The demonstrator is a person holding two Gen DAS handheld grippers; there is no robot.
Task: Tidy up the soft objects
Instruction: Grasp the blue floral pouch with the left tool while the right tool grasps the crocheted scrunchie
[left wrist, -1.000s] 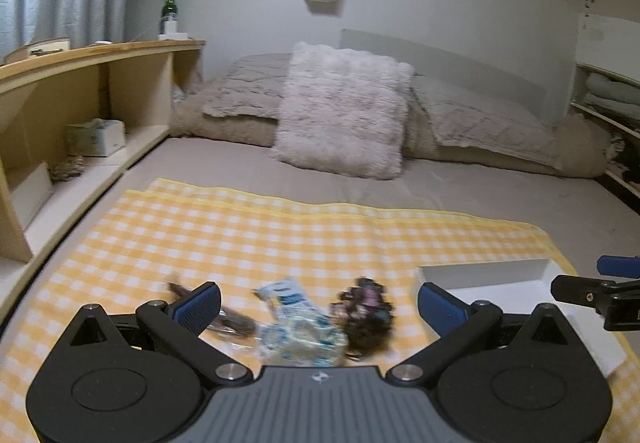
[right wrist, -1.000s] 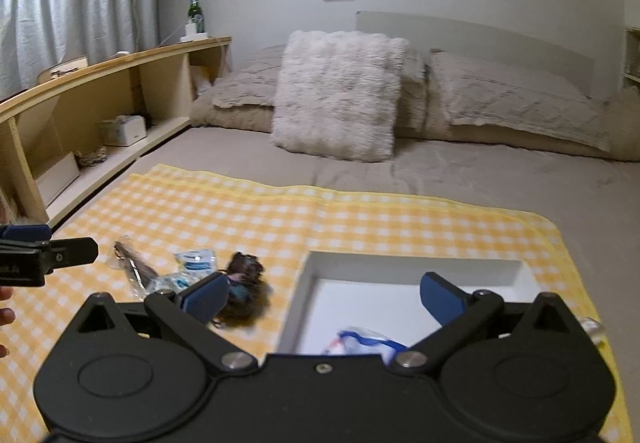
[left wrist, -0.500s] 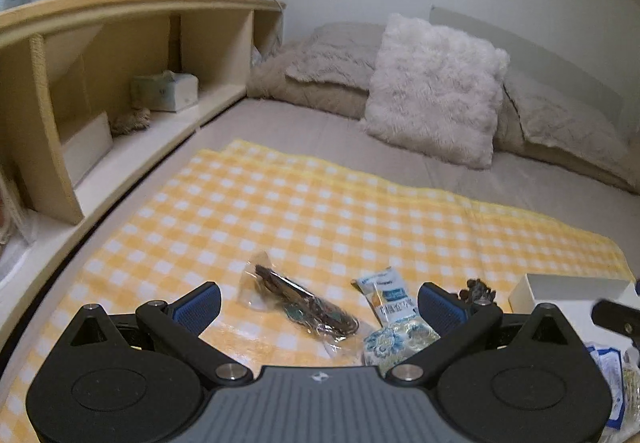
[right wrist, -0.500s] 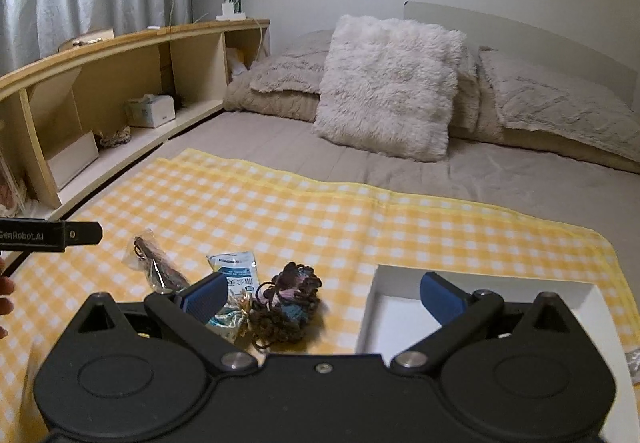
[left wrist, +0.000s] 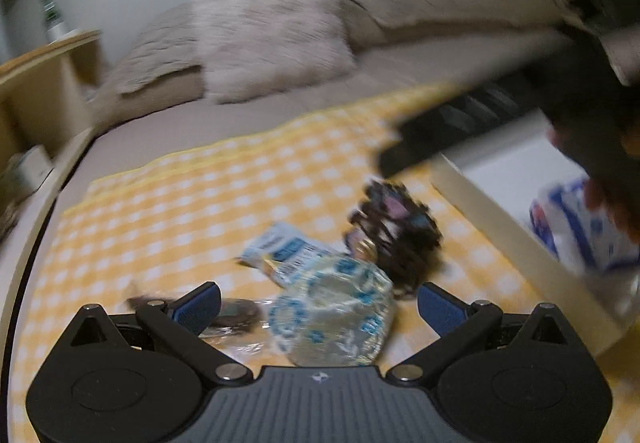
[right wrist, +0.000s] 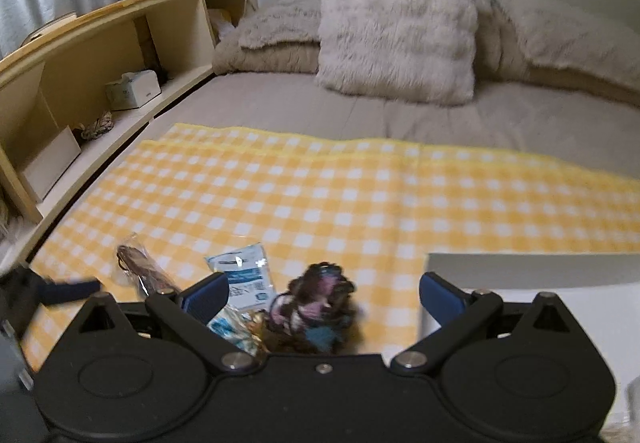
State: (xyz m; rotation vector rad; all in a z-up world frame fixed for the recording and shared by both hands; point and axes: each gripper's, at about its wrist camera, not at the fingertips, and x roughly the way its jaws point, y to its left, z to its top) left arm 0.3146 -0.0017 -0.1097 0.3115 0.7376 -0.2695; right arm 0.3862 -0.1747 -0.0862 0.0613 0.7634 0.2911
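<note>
1. The left gripper (left wrist: 318, 303) has its blue-padded jaws spread wide, holding nothing, with the clear packet printed in blue flowers (left wrist: 332, 313) lying between them on the yellow-and-white checked cloth (left wrist: 180, 203). The left wrist view is smeared, so the hand looks to be moving fast; closing now could pinch only the slippery film, and the packet could slide out.

2. The right gripper (right wrist: 324, 297) is also wide open and empty, and the dark tangled bundle of pink and teal hair ties (right wrist: 316, 309) sits between its fingers. In the left view that bundle (left wrist: 394, 231) lies at about 1 o'clock from the flowered packet, just beside or touching it. Two grippers working on neighbours could knock together, or one could drag the other's item.

3. A flat white-and-blue printed sachet (right wrist: 242, 275) lies at about 10 o'clock from the bundle and appears partly under the flowered packet. A careless grab may lift both at once.

4. The clear sleeve holding dark brown bands (right wrist: 140, 271) rests further out at 9 o'clock, near the cloth's left edge; a sweep could push it off.

5. The shallow white rectangular tray (right wrist: 520, 269) at 3 o'clock already holds a blue-and-white wrapped pack (left wrist: 580, 227). The loose bundle could snag on the tray wall, or shed ties, if it is carried low.
</note>
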